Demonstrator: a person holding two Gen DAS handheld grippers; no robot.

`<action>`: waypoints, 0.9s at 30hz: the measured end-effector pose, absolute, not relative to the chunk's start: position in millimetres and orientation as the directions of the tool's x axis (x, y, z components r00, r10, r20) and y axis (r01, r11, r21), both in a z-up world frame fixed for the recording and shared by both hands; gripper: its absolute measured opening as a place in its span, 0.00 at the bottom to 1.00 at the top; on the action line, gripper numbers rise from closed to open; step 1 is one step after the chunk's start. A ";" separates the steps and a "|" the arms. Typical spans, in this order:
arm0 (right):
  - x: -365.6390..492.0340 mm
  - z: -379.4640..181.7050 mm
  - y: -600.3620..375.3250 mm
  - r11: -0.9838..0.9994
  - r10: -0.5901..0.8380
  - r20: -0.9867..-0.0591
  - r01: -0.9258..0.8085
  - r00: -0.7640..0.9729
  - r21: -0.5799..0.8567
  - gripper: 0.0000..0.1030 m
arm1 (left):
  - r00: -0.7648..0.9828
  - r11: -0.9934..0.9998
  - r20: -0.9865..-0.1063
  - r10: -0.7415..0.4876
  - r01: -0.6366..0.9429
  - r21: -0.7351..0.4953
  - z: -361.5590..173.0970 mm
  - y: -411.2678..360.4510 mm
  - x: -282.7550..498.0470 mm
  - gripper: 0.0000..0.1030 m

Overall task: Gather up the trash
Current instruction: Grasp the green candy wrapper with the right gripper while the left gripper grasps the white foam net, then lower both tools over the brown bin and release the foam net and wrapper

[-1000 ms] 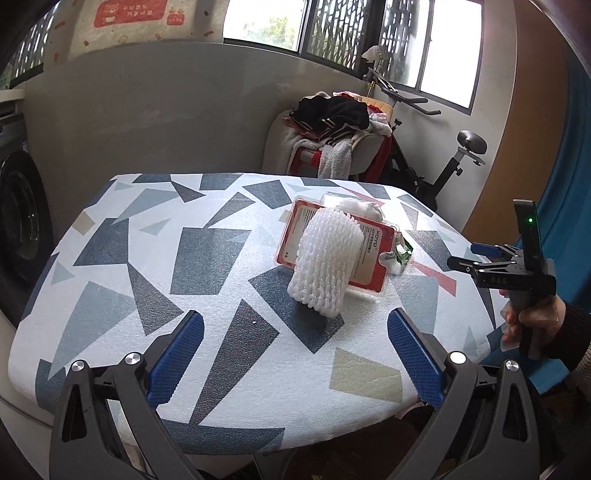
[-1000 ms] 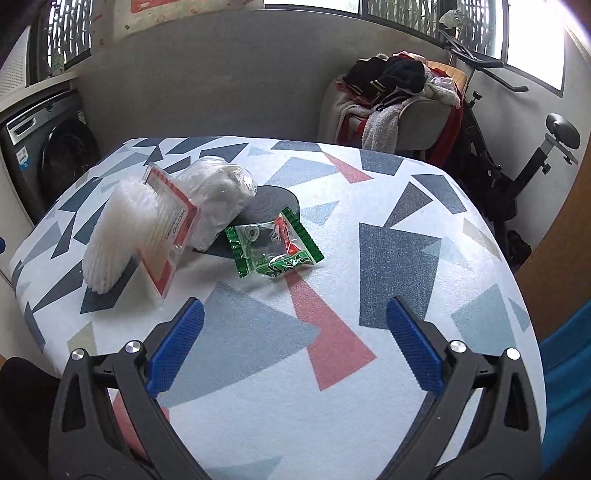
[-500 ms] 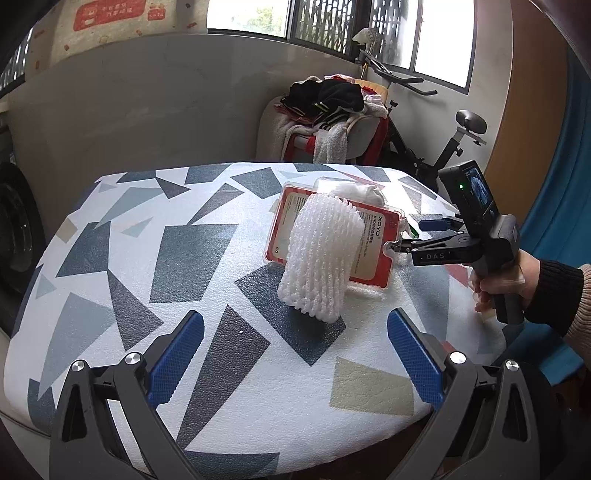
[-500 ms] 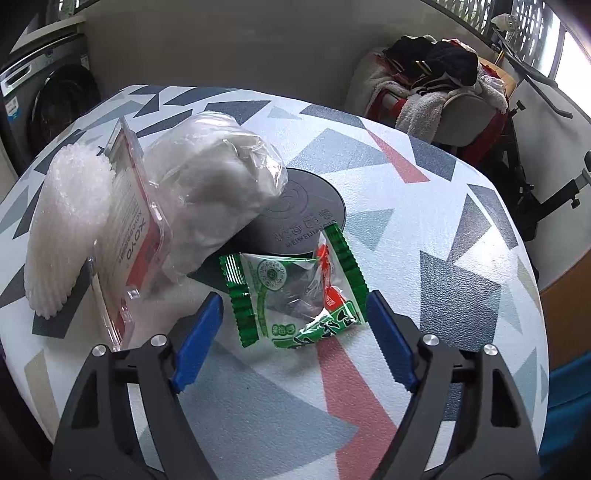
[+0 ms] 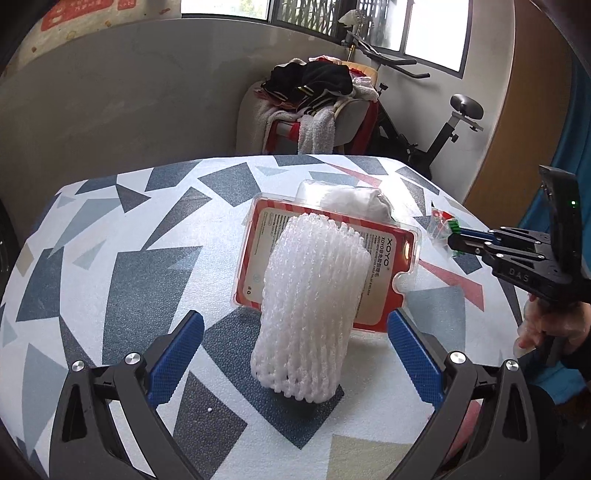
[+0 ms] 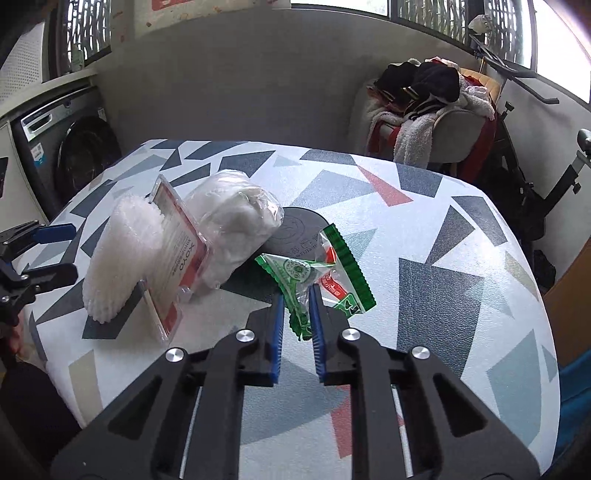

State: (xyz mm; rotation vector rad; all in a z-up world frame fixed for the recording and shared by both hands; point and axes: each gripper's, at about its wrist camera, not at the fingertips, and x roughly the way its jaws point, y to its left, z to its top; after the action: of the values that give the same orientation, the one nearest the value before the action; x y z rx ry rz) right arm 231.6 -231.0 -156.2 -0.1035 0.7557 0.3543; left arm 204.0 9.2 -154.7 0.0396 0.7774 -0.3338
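- The red card (image 5: 384,258) is half covered in the left view by the foam net (image 5: 314,314) leaning on it; its small print is too fine to read.
- The bag (image 5: 354,201) shows only its top behind the card.
- The dark disc (image 6: 299,230) on the table (image 6: 461,240) is partly under the bag and the wrapper (image 6: 317,273).
- The washer (image 6: 70,147) is cut by the left edge.

I'm working in a lived-in home utility room: a washer (image 6: 74,155) against the wall, an exercise bike (image 5: 424,122) under barred windows (image 5: 317,14), a chair (image 6: 436,125) heaped with clothes (image 6: 424,85), and a table (image 6: 424,229) with a patterned cover.
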 end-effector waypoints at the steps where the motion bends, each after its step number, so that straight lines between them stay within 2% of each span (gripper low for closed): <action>1: 228.5 -153.5 -232.8 0.936 0.279 -0.685 -0.349 0.674 0.038 0.16 | 0.659 0.945 -0.700 -0.275 0.318 -0.073 -155.7 3.8 211.2 0.94; 6: 216.0 -147.2 -237.8 0.938 0.272 -0.688 -0.346 0.673 0.032 0.16 | 0.634 0.946 -0.733 -0.246 0.323 -0.038 -167.2 -11.9 238.7 0.94; 8: 210.3 -144.5 -240.8 0.939 0.268 -0.687 -0.342 0.675 0.031 0.16 | 0.617 0.941 -0.746 -0.252 0.336 -0.040 -170.0 -11.6 242.0 0.76; 9: 206.7 -142.2 -242.6 0.940 0.271 -0.684 -0.339 0.677 0.036 0.16 | 0.596 0.937 -0.758 -0.265 0.343 -0.057 -170.6 -10.5 242.7 0.56; 10: 203.3 -140.4 -244.6 0.941 0.274 -0.680 -0.337 0.680 0.043 0.16 | 0.594 0.938 -0.759 -0.267 0.339 -0.065 -169.0 -8.4 240.6 0.49; 12: 195.6 -135.3 -247.3 0.941 0.281 -0.670 -0.334 0.687 0.053 0.16 | 0.612 0.938 -0.744 -0.268 0.342 -0.056 -160.6 -4.3 232.9 0.43; 16: 179.0 -123.6 -248.8 0.940 0.299 -0.647 -0.333 0.702 0.073 0.16 | 0.644 0.938 -0.717 -0.267 0.344 -0.041 -138.1 2.2 214.9 0.40; 27: 122.2 -98.4 -237.4 0.916 0.376 -0.596 -0.381 0.710 0.124 0.16 | 0.670 0.912 -0.656 -0.349 0.403 -0.074 -96.1 -0.5 133.1 0.40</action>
State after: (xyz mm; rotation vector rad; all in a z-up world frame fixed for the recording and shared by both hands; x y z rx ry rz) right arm 122.2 -237.4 -98.4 -0.0080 0.6592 0.4195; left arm 133.1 -0.5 -96.1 0.0793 0.7218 -0.4242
